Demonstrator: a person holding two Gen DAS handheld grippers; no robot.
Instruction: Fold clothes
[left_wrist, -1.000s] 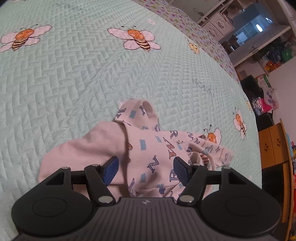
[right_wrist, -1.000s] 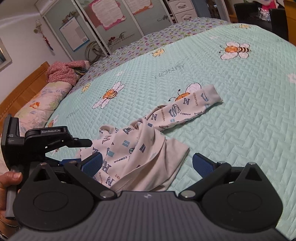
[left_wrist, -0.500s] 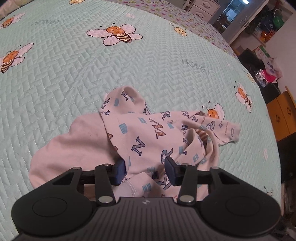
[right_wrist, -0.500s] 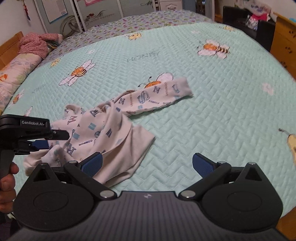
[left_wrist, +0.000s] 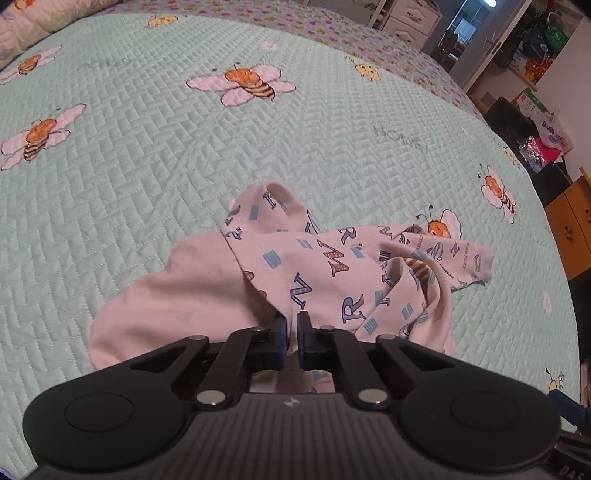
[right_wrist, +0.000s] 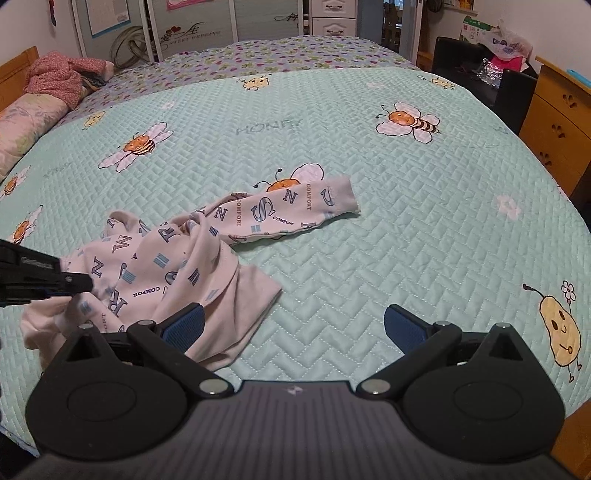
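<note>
My left gripper (left_wrist: 290, 332) pinching the crumpled pink letter-print baby shirt (left_wrist: 325, 273) on the green bee quilt (left_wrist: 147, 147), my right gripper (right_wrist: 293, 326) wide open, just beside the shirt.

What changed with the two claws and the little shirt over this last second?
The left gripper closed from wide open and pinched the shirt near its hem. The right gripper stayed open, holding nothing. The shirt remains crumpled on the bedspread, sleeve stretched out.
</note>
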